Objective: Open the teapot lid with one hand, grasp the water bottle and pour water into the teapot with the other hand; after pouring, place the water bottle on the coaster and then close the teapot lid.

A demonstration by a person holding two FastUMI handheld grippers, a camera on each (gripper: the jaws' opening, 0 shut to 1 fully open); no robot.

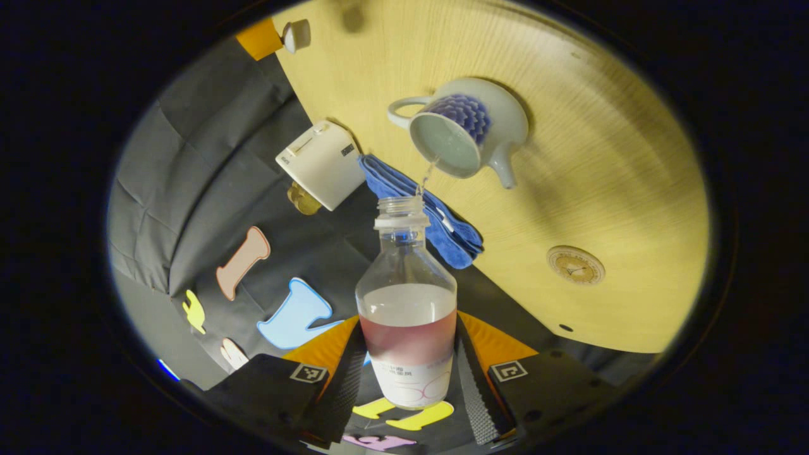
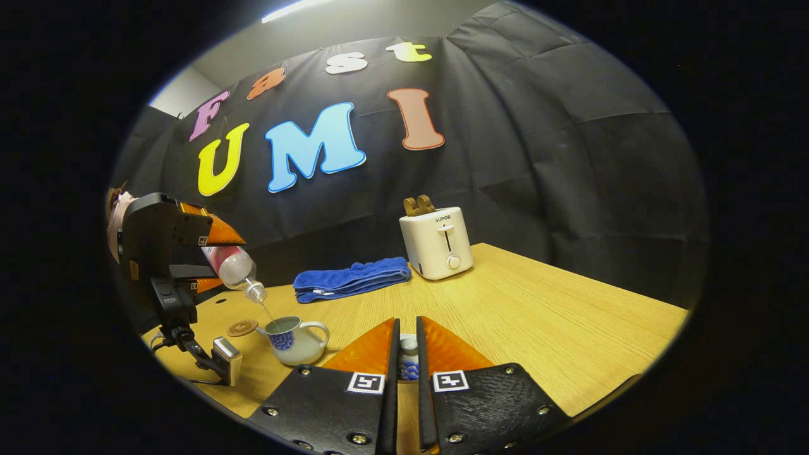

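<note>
Water runs in a thin thread from the water bottle (image 1: 406, 316) into the open teapot (image 1: 464, 134), so you are in the middle of the pour. Your left gripper (image 1: 404, 379) pinches the bottle low on its body, both fingers (image 1: 344, 385) pressed on its sides near the label, and the bottle is tipped with its mouth above the pot's rim. From the right gripper view the teapot (image 2: 292, 339) stands near the desk's (image 2: 537, 316) left edge, with the coaster (image 2: 242, 327) just beside it on the side away from its handle.

Hold the tilt as it is. The stream lands just inside the rim, so there is little margin: a small drift of the bottle's mouth may put water on the desk. Keep the mouth over the middle of the opening, and raise the bottle's mouth slowly when you judge the pot full enough.

Your right gripper (image 2: 405, 363) is pinched on the teapot lid (image 2: 407, 362), its fingers nearly together with the small lid between them, held well clear of the pot. Leave it there, out of the stream's way.

Beyond the pot lie the blue towel (image 2: 351, 279) and the toaster (image 2: 437, 242) toward the desk's far edge; neither is in your path to the coaster.
</note>
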